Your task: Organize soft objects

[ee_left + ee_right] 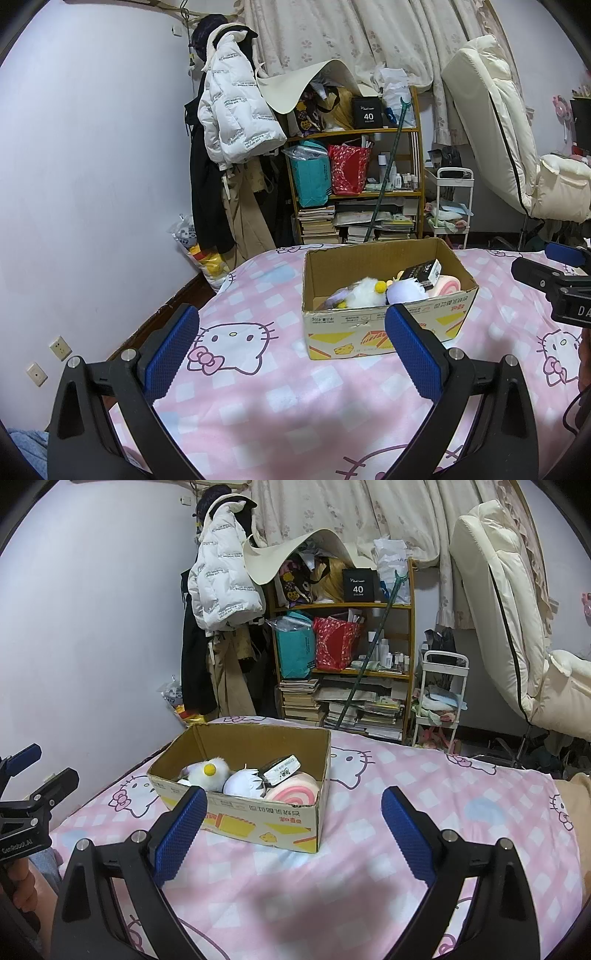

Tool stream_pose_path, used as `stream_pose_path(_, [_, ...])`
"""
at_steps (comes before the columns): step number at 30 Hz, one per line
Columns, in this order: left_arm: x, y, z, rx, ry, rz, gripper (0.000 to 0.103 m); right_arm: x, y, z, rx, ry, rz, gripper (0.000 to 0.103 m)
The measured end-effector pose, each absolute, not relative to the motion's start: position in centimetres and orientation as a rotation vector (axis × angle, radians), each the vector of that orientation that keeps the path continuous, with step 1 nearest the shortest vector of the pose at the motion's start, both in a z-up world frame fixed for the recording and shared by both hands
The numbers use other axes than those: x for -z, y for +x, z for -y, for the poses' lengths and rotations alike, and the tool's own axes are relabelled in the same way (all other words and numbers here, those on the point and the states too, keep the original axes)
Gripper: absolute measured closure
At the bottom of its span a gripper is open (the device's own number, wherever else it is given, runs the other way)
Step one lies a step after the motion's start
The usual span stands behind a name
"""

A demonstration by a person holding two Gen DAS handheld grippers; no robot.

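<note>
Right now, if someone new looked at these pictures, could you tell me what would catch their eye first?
Most likely the cardboard box sitting on the pink cartoon-cat bedsheet, holding a fluffy white plush, a pink swirl cushion and other soft items. Both the left gripper and right gripper hang open and empty in front of it. Behind the bed stands a crowded wooden shelf, with a white puffer jacket hanging to its left.

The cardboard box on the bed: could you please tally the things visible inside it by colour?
Inside the cardboard box:
White fluffy plush with a yellow pompom: 1
Pale lavender round plush: 1
Pink swirl roll cushion: 1
Black packet with a white label: 1
Total: 4 visible; anything buried beneath cannot be told.
</note>
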State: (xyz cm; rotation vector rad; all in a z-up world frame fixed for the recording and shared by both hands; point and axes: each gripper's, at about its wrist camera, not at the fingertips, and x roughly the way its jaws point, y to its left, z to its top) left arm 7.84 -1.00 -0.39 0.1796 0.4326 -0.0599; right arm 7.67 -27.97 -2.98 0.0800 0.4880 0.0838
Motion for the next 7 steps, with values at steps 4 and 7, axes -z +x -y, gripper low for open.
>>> stream_pose_path(4, [0.46,7.92,0.89,0.062,0.179,-0.435,0.004,2.89,7.72,27.91,-0.085,0.083,-0.489,0.003])
stream_pose_path(7, [0.49,7.92,0.90,0.068,0.180,-0.434,0.004,2.88,7.73,27.94,-0.085,0.083,-0.490,0.003])
